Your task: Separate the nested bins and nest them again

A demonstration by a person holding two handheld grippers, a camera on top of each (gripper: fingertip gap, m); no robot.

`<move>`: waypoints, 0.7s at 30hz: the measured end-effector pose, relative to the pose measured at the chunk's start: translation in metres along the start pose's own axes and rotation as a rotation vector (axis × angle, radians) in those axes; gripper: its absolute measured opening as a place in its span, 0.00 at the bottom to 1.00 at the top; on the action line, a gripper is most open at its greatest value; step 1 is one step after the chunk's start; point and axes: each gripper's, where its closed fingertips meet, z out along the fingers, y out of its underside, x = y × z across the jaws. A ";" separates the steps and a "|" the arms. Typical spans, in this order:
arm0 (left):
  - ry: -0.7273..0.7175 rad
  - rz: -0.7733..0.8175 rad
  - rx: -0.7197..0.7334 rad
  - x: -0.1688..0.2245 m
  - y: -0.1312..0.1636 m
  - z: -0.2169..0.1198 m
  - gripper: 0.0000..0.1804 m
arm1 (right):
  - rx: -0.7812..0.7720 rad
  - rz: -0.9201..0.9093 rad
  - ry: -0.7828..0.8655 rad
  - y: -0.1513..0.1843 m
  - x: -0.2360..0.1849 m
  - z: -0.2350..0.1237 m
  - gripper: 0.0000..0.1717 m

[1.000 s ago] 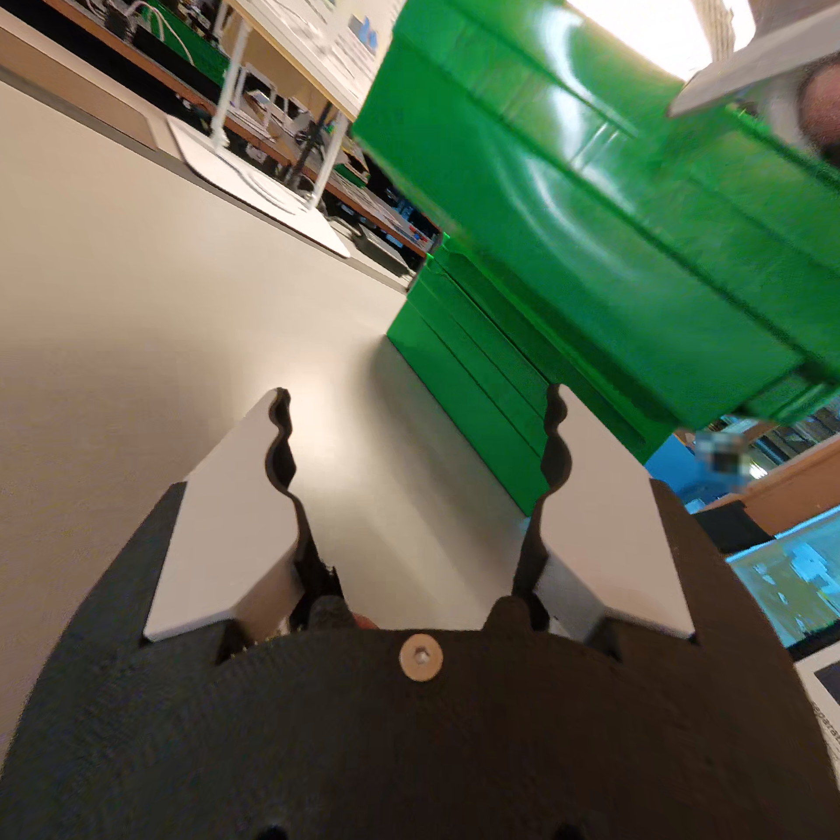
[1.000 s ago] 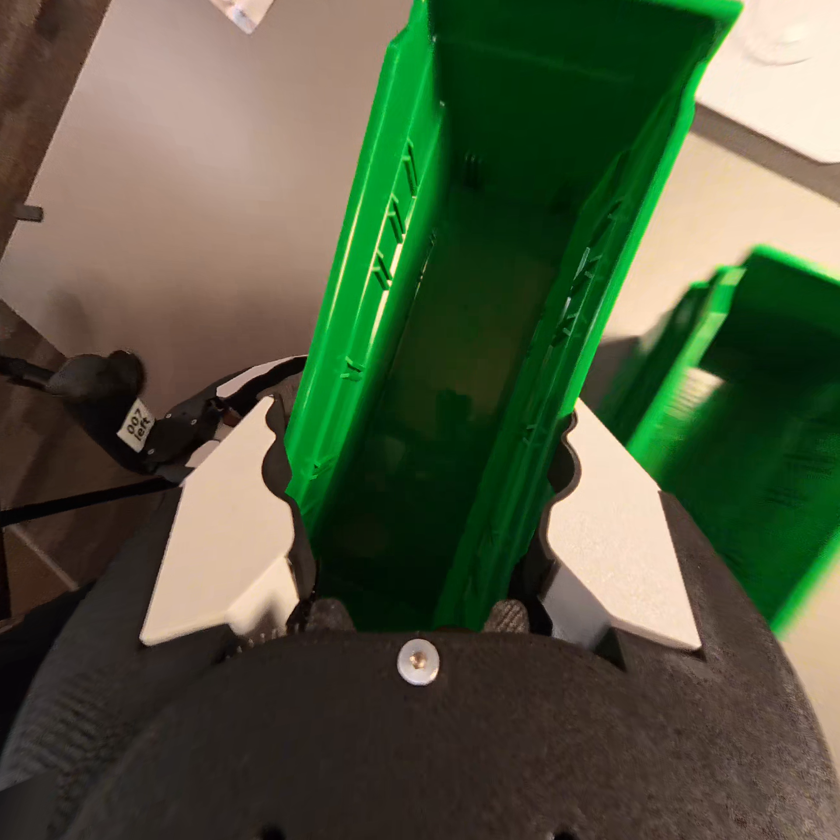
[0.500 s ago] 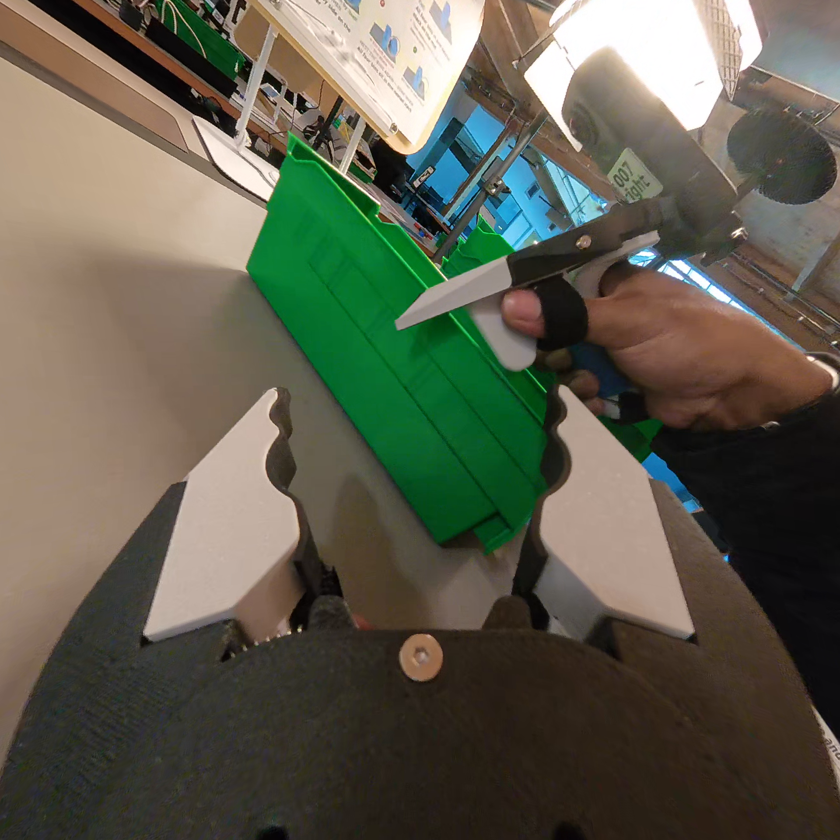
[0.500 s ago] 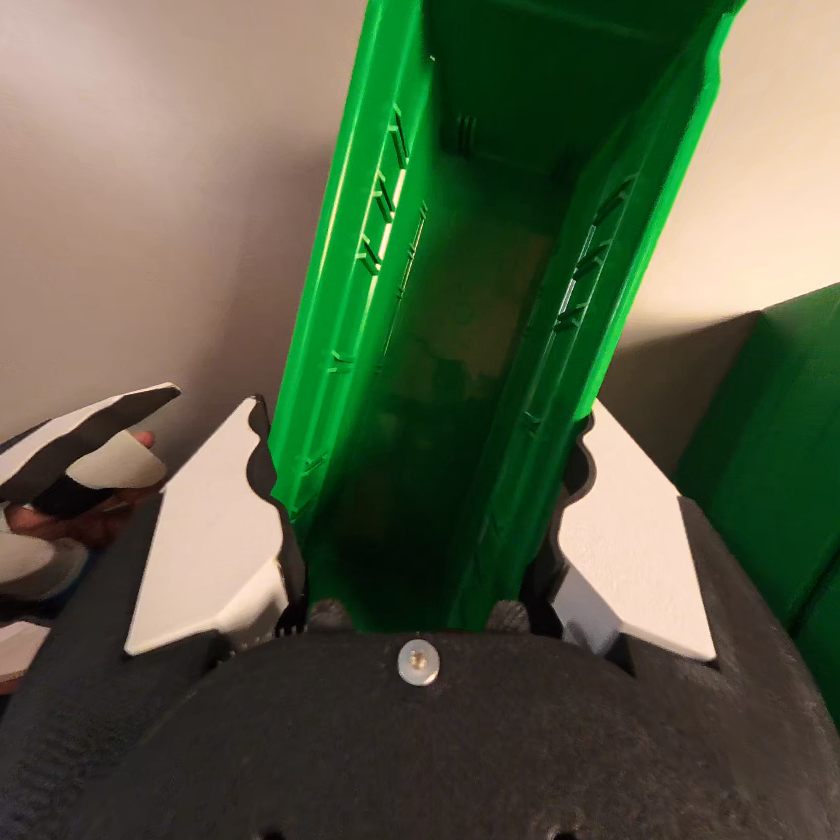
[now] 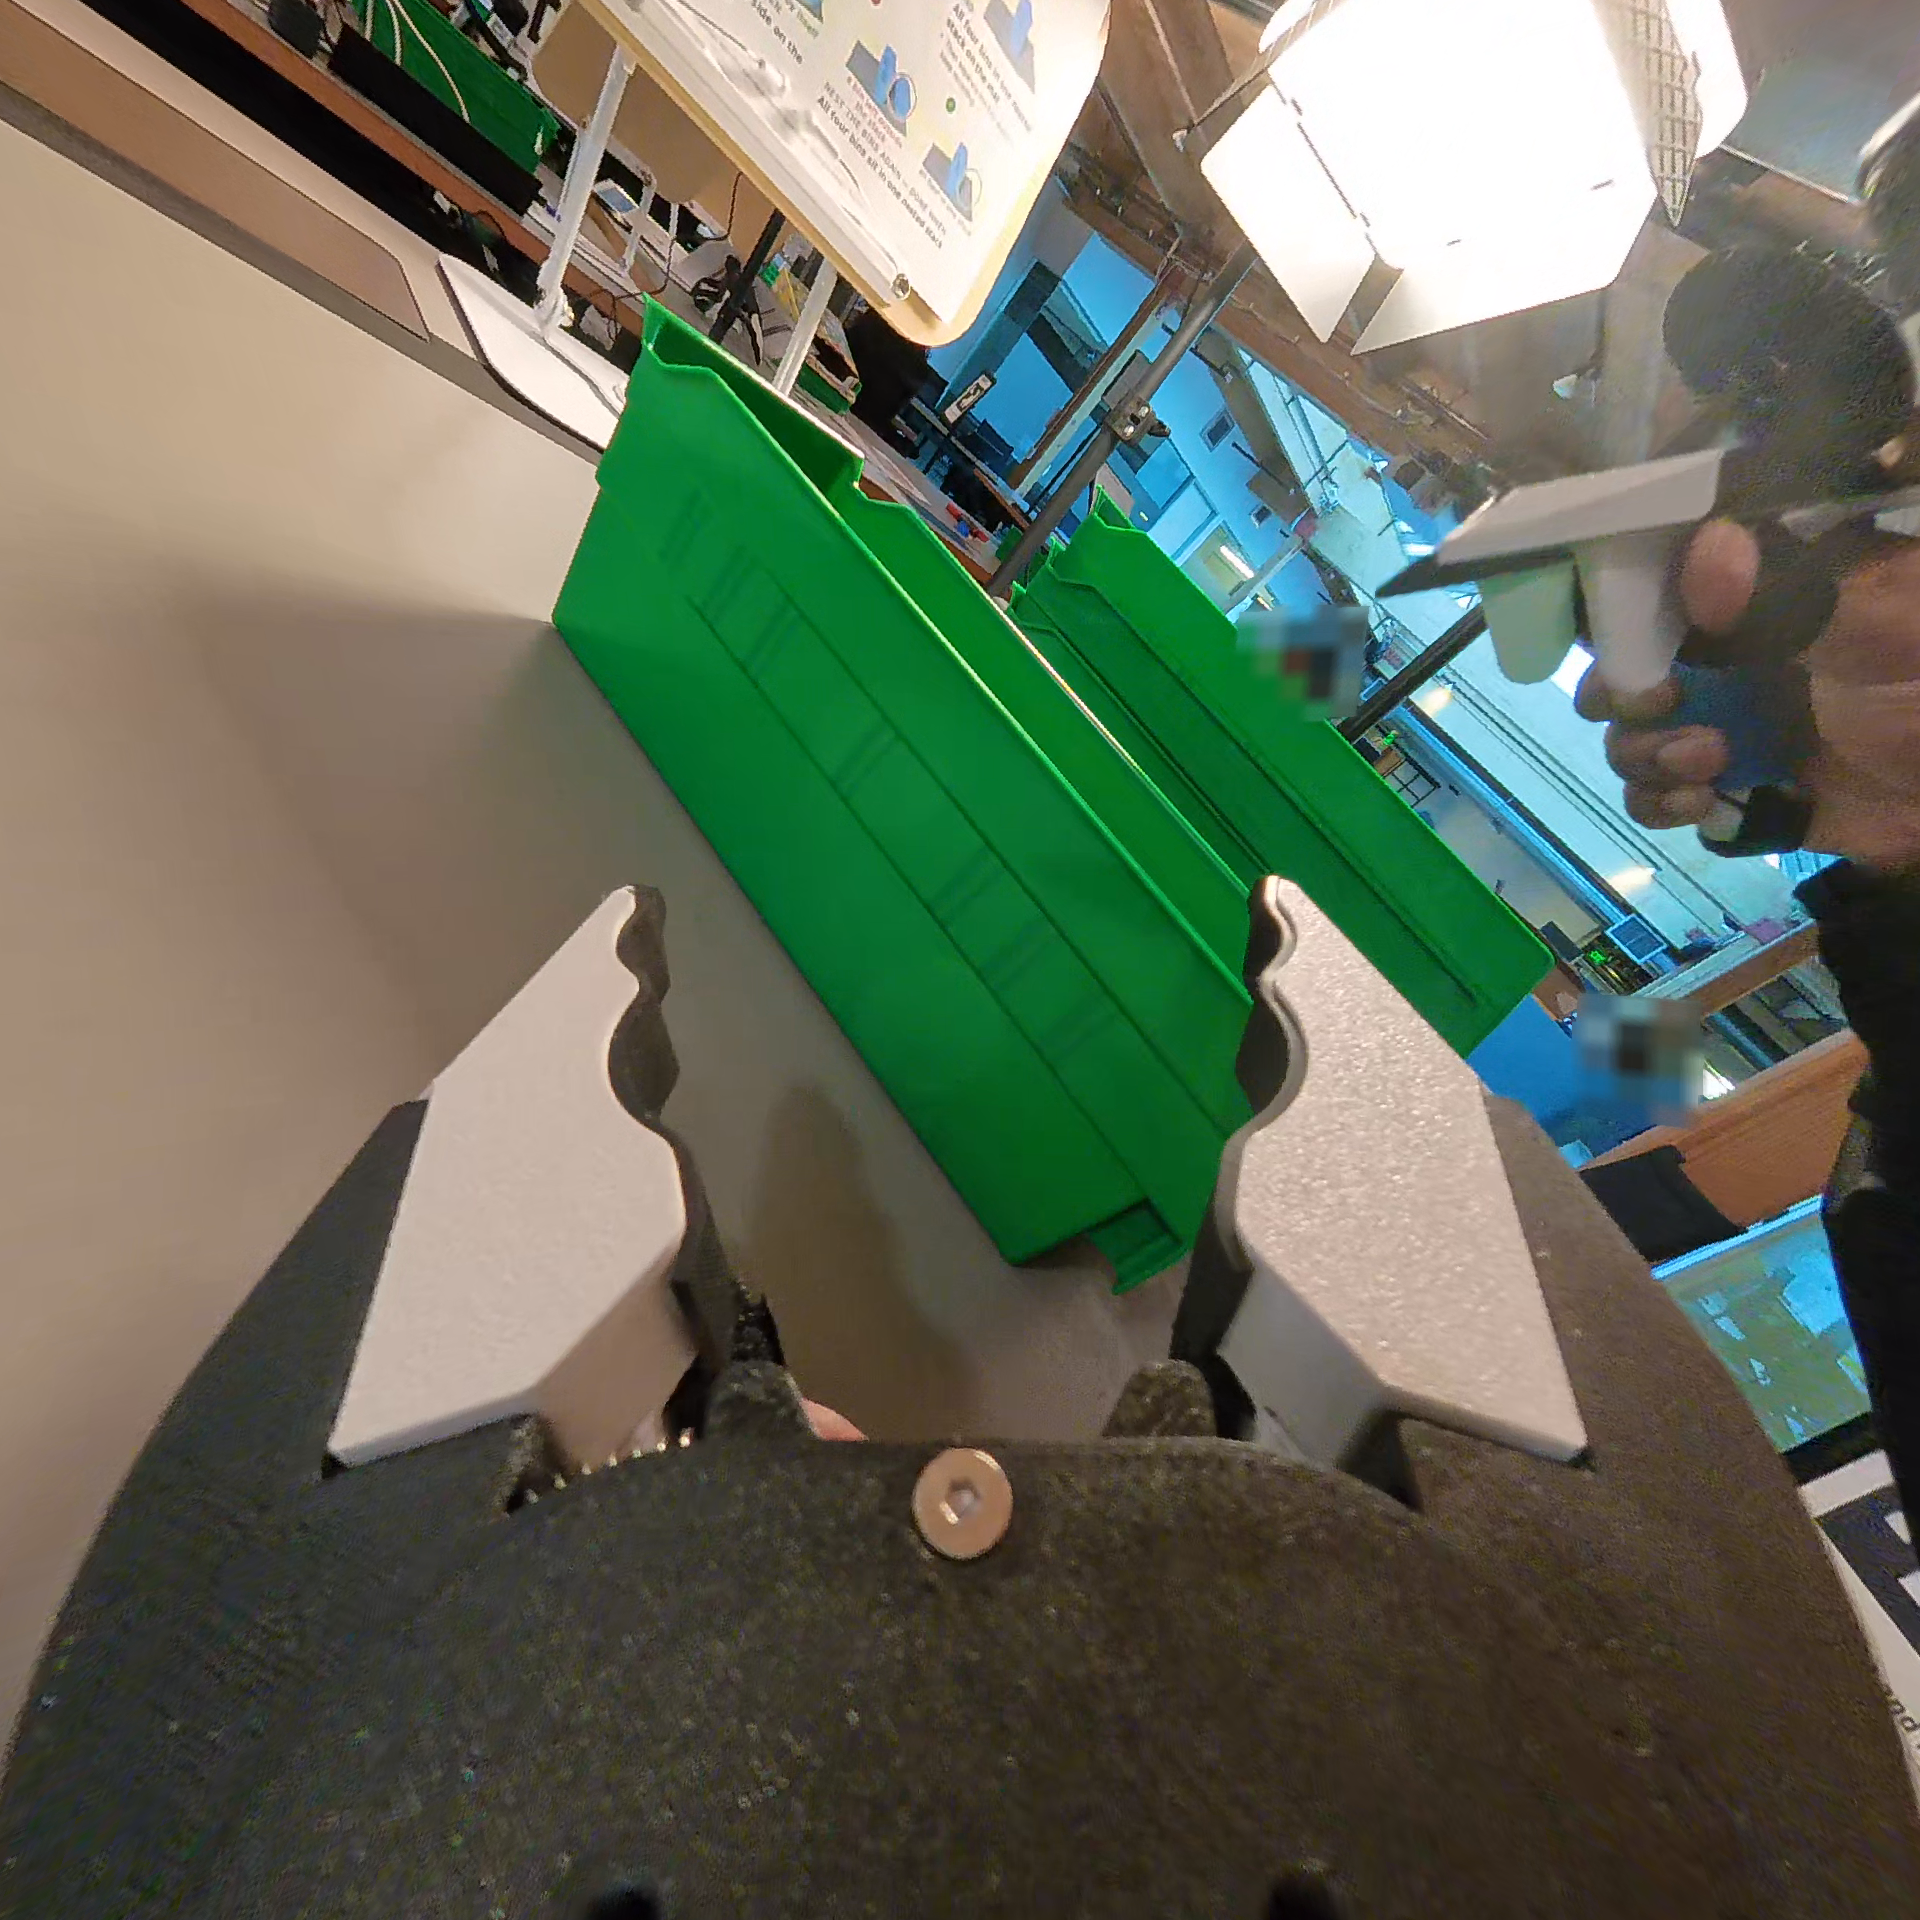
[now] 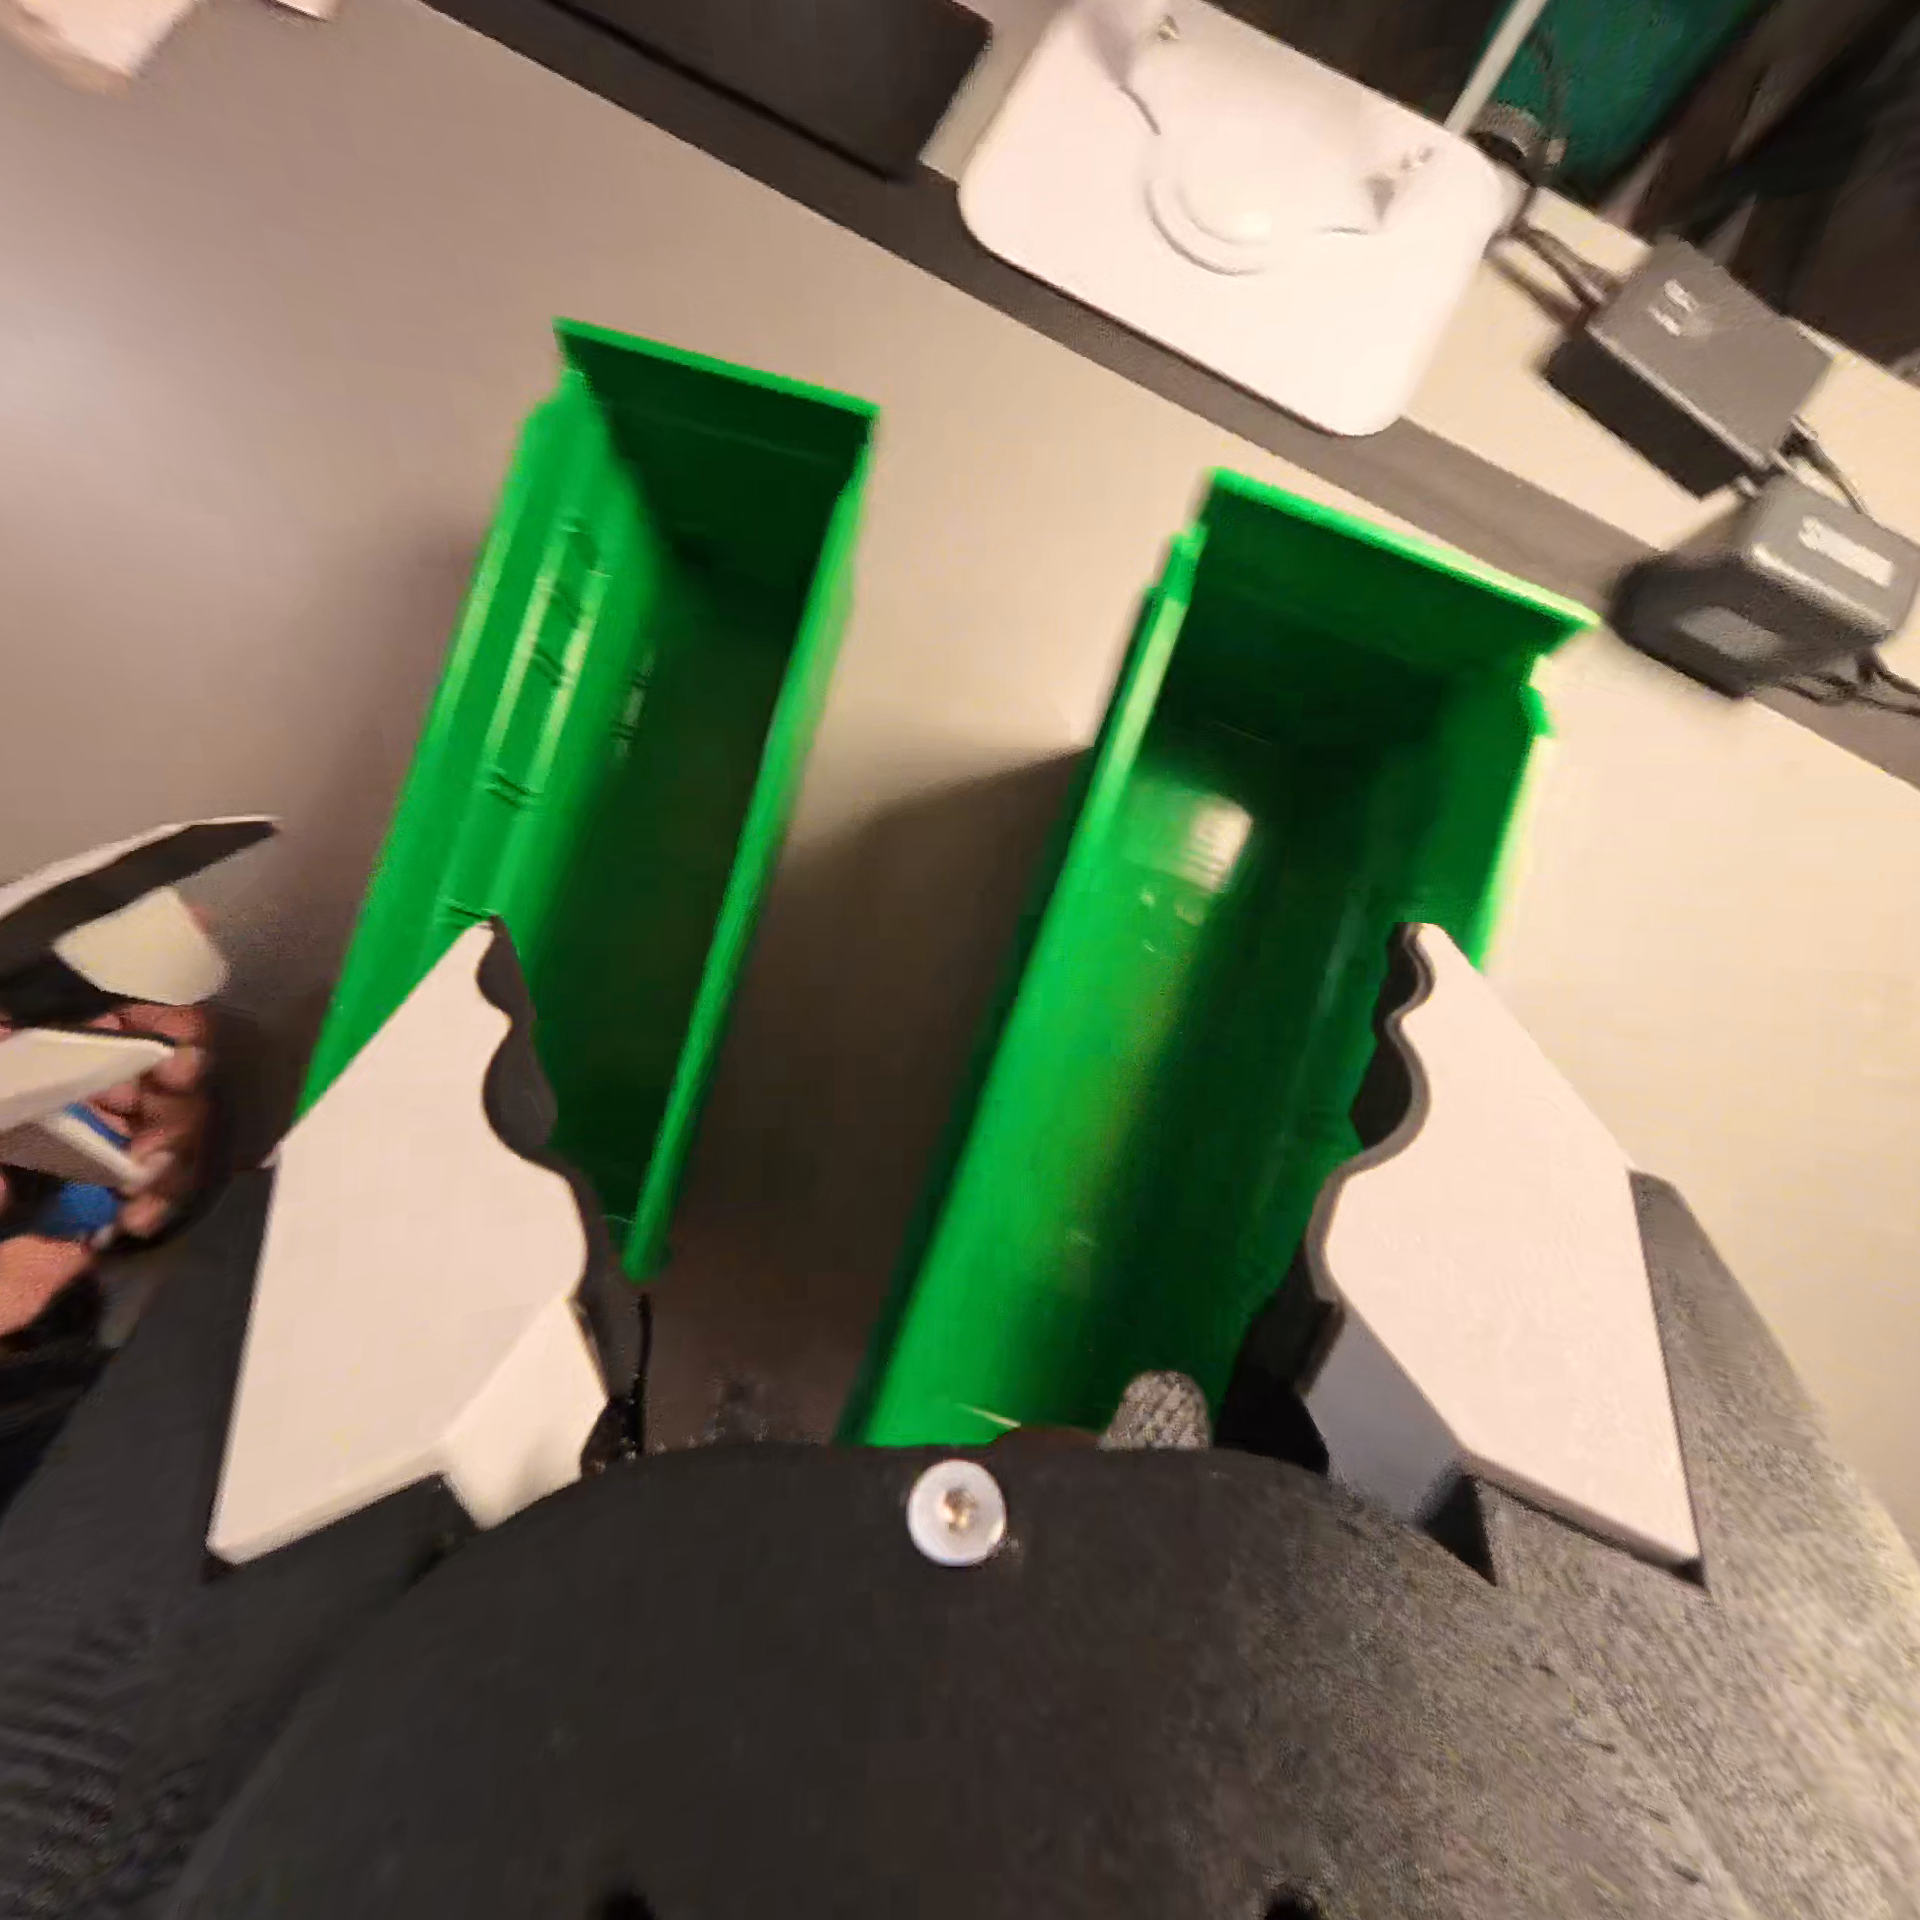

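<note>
Left gripper (image 5: 951, 1023): jaws are being held wide apart with nothing between the pads; only table (image 5: 260, 727) is lying in the gap; the near bin (image 5: 894, 883) is standing just ahead of the right-hand finger, apart from it
Right gripper (image 6: 951, 1049): jaws are being held spread very wide and empty; both bins are lying beyond and between the fingers, with no pad pressing on either
Left bin (image 6: 644, 790): is standing on the table ahead of the left finger, its open top facing the camera
Right bin (image 6: 1278, 935): is standing ahead of the right finger, apart from the left bin; layered rims are suggesting more bins nested inside, though this cannot be told for sure
Risk, spread: with jaws this wide, two walls could be caught at once; a bin could be dragged or tipped
Risk, nested stack: if only one wall is being pinched, the stack could be lifted whole rather than separated
Risk, blur: the right view is being smeared; a rim could be clipped if the approach is judged poorly
Risk, crowding: the two grippers could be knocked together over the left bin
</note>
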 end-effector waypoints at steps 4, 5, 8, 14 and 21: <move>-0.012 0.005 -0.003 -0.001 0.001 0.000 0.61 | -0.086 0.054 -0.011 0.028 0.034 0.003 0.92; -0.015 0.006 -0.003 -0.001 0.000 0.000 0.61 | -0.103 0.057 -0.018 0.033 0.037 0.006 0.92; -0.018 0.006 0.001 -0.002 0.000 0.000 0.61 | -0.155 0.077 -0.045 0.046 0.044 0.018 0.92; -0.017 0.005 0.006 -0.002 -0.001 0.000 0.60 | -0.245 0.098 -0.076 0.065 0.051 0.039 0.92; -0.014 -0.002 -0.003 -0.002 0.001 0.001 0.60 | -0.274 0.124 -0.052 0.070 0.059 0.042 0.73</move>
